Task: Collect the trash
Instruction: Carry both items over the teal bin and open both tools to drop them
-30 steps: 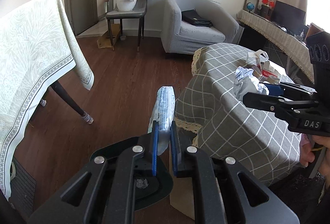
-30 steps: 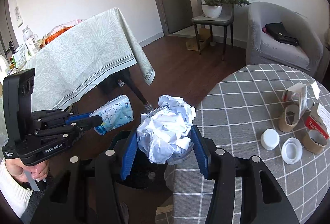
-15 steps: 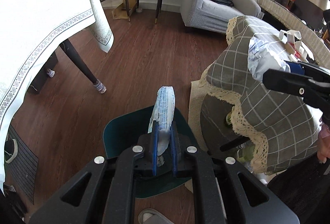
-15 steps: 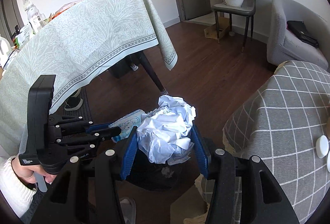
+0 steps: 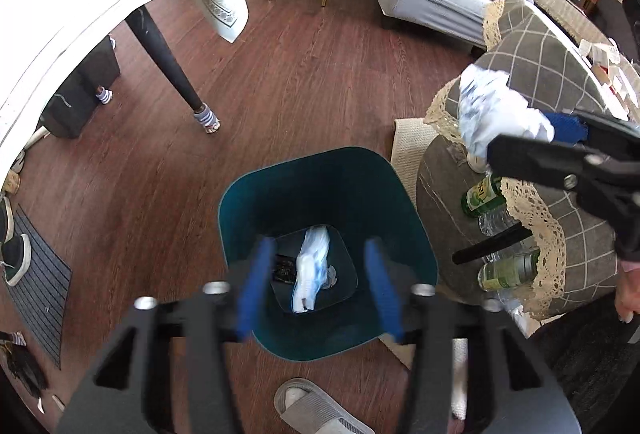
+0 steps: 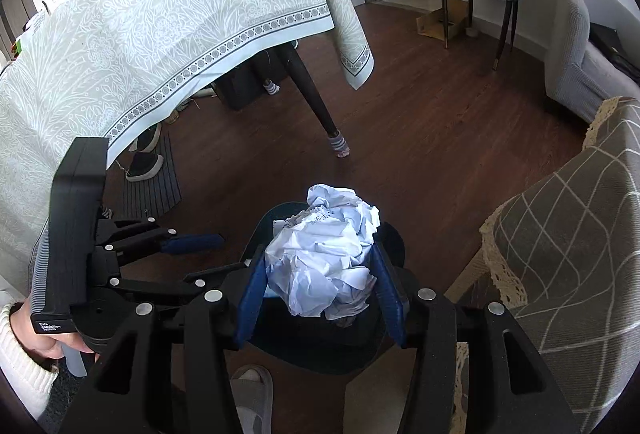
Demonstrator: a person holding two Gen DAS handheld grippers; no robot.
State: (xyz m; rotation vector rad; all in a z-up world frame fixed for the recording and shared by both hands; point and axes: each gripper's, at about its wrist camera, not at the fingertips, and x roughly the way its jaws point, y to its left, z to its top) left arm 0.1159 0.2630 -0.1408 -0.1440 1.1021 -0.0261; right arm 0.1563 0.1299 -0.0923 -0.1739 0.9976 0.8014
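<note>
A dark teal trash bin (image 5: 244,202) stands on the wood floor. A blue-and-white tissue pack (image 5: 312,270) lies at its bottom. My left gripper (image 5: 318,286) is open and empty above the bin, blue pads spread wide. My right gripper (image 6: 320,294) is shut on a crumpled white paper ball (image 6: 324,258) and holds it over the bin's rim (image 6: 394,238). The paper ball (image 5: 496,114) also shows at the right of the left wrist view, beside the checked table. The left gripper (image 6: 192,258) shows at the left of the right wrist view.
A round table with a grey checked cloth (image 5: 560,74) stands right of the bin, bottles (image 5: 484,194) under it. A table with a pale green cloth (image 6: 160,14) and a dark leg (image 5: 168,62) is to the left. A grey slipper (image 5: 316,410) lies near the bin.
My left gripper has opened and the tissue pack has dropped into the bin. My right gripper has carried the paper ball from beside the table to over the bin.
</note>
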